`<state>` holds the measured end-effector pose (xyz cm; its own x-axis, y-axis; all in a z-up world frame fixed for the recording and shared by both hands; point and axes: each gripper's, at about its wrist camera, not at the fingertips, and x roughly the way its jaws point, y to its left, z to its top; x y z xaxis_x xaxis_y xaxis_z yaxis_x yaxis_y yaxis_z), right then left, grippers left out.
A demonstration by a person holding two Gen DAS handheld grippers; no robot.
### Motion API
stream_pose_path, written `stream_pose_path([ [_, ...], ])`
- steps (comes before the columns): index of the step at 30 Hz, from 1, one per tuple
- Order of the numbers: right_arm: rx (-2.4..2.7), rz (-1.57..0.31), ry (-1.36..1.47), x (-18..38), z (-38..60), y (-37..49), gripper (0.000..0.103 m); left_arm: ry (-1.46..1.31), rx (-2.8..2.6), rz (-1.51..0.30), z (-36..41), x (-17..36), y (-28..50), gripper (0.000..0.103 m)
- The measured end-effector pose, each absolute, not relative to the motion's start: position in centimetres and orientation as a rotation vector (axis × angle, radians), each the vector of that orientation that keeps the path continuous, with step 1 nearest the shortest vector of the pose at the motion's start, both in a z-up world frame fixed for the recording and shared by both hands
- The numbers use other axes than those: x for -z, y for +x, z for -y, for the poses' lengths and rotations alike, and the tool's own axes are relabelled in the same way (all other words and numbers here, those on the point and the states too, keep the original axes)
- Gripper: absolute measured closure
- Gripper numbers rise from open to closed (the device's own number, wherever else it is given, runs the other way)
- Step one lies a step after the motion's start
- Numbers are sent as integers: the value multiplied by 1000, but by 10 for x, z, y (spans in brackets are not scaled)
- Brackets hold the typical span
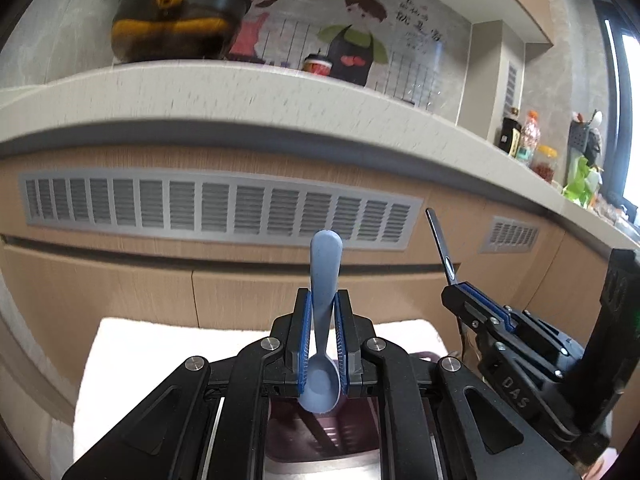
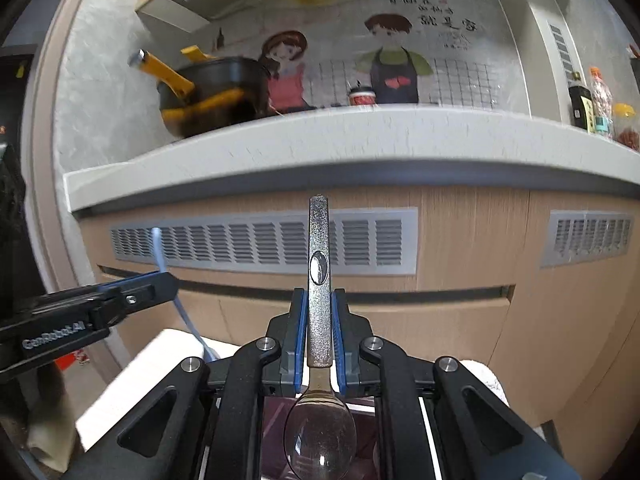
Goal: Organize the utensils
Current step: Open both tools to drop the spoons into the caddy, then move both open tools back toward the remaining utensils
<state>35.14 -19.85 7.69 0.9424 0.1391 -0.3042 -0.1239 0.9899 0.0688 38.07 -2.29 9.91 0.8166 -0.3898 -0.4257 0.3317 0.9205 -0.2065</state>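
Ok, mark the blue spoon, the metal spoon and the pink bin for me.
blue spoon [image 1: 325, 276]: left wrist view, on the handle.
metal spoon [image 2: 319, 312]: right wrist view, on the handle.
pink bin [image 1: 320, 436]: left wrist view, on its inside wall.

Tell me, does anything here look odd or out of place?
Mainly how the spoons are held. The left gripper pinches a blue spoon with its handle pointing away and its bowl back toward the camera; the right gripper holds a metal spoon the same way. No spill or damage shows, though the pictures are blurred.
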Motion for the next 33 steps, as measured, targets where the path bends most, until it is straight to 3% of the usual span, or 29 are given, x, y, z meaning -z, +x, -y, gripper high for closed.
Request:
stream_pose_path([
  [10,-72,-348,-2,-24,191,352,90,-111,369,-555,25,-54,372,88],
  [11,-79,-358,-7,-23,191,350,87,-107,366,-567,26,-50,370,88],
  [13,-79,-373,-12,-22,192,343,72,-105,364,-591,24,-47,367,83],
  [17,-66,-375,-31,-24,198,315,60,-112,352,-602,17,-46,354,74],
  [20,-63,-399,-30,-24,206,291,43,-107,345,-607,11,-45,338,66],
  [22,-59,-423,-50,-24,207,278,25,-88,336,-620,8,-43,326,59],
  [26,-46,-464,-118,-20,206,246,16,-52,324,-656,6,-34,296,54],
  [29,-53,-514,-154,-13,203,227,8,-37,318,-694,2,-23,271,43],
  [33,-71,-583,-176,-2,198,207,6,-11,304,-740,-2,-8,237,42],
])
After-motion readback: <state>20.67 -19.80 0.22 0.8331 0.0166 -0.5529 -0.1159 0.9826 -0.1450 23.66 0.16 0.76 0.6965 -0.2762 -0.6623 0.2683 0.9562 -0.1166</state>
